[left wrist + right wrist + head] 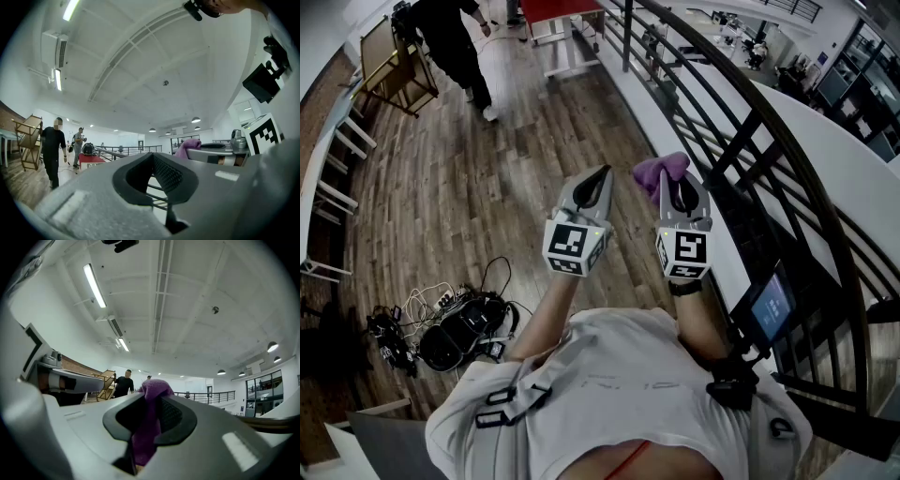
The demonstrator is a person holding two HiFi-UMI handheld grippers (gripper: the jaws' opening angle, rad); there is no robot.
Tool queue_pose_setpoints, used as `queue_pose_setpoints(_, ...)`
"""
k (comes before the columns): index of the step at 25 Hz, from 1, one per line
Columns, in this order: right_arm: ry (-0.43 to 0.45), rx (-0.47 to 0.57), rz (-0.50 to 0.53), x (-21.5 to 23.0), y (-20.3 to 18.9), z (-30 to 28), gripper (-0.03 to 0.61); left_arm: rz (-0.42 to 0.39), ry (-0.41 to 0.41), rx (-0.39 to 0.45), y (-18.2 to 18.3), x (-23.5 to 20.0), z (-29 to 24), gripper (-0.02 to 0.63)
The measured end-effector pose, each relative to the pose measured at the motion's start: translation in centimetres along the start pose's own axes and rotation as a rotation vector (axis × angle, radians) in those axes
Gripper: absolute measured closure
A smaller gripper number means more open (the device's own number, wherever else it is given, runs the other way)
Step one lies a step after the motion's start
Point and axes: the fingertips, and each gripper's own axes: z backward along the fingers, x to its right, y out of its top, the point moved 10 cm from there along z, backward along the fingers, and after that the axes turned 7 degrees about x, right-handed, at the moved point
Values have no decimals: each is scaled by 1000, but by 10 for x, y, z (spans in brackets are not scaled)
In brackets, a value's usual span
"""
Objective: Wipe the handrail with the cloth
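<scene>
Cloth [662, 170], soft crumpled purple, pinched in right gripper [680, 185] fingers; left gripper [604, 173] fingers closed, empty; curved black handrail [807, 167] rightward.

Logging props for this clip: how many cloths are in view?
1. The purple cloth is clamped in the right gripper, held up beside the handrail. The left gripper is shut on nothing. Others could lie out of frame.
</scene>
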Motion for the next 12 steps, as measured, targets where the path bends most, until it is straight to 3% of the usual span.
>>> queue_pose_setpoints(5,-39,0,13,39,-9,24,517,24,-51,-16,-14,42,-25,612)
queue_pose_setpoints(12,-233,-41,32,128,-13,78,517,74,-214,-29,-28,124,-93,612)
